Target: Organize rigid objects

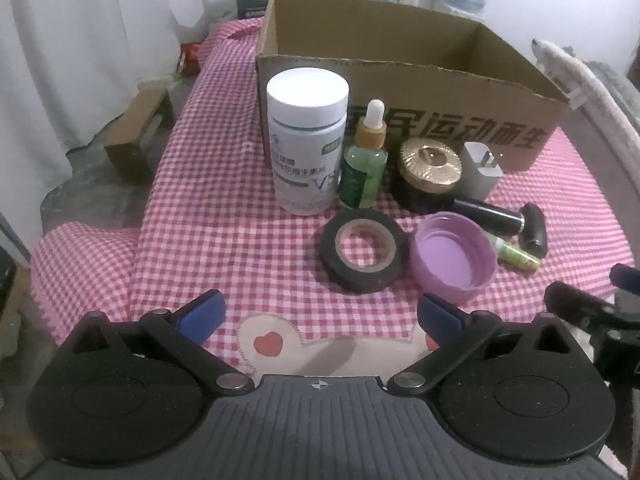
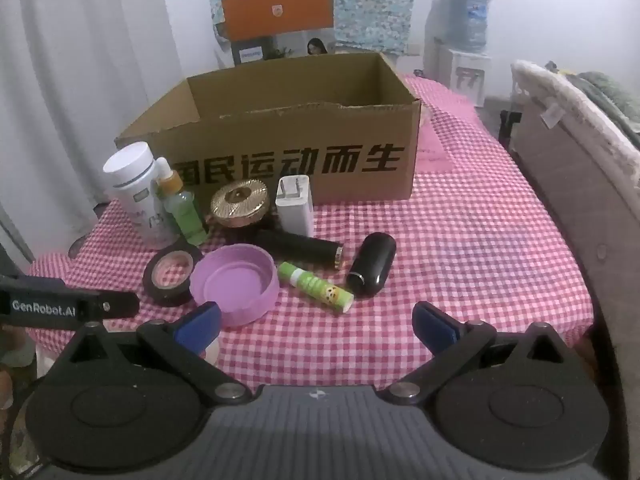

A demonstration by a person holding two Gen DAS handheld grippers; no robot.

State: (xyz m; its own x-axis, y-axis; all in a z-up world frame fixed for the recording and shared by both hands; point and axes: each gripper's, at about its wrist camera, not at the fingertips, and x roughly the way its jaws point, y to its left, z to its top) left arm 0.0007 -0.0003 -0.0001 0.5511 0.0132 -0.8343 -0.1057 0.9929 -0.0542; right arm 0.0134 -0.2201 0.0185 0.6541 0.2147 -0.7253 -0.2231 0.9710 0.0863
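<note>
An open cardboard box (image 1: 408,92) (image 2: 288,160) stands on the pink checked cloth. In front of it sit a white pill bottle (image 1: 306,144) (image 2: 134,196), a green dropper bottle (image 1: 364,160) (image 2: 182,208), a gold-lidded jar (image 1: 430,172) (image 2: 239,204), a white plug adapter (image 1: 480,170) (image 2: 295,204), a black tape roll (image 1: 364,256) (image 2: 172,270), a purple lid (image 1: 454,258) (image 2: 236,284), a black tube (image 2: 304,250), a green stick (image 2: 316,288) and a black capsule (image 2: 372,270). My left gripper (image 1: 320,316) and right gripper (image 2: 316,324) hover open and empty near the front edge.
A padded headboard (image 2: 580,168) borders the right side. A small brown box (image 1: 136,140) sits on the floor to the left, past the cloth's edge. Water jugs (image 2: 468,16) and an orange box (image 2: 278,8) stand behind. Bare cloth (image 2: 480,248) lies right of the objects.
</note>
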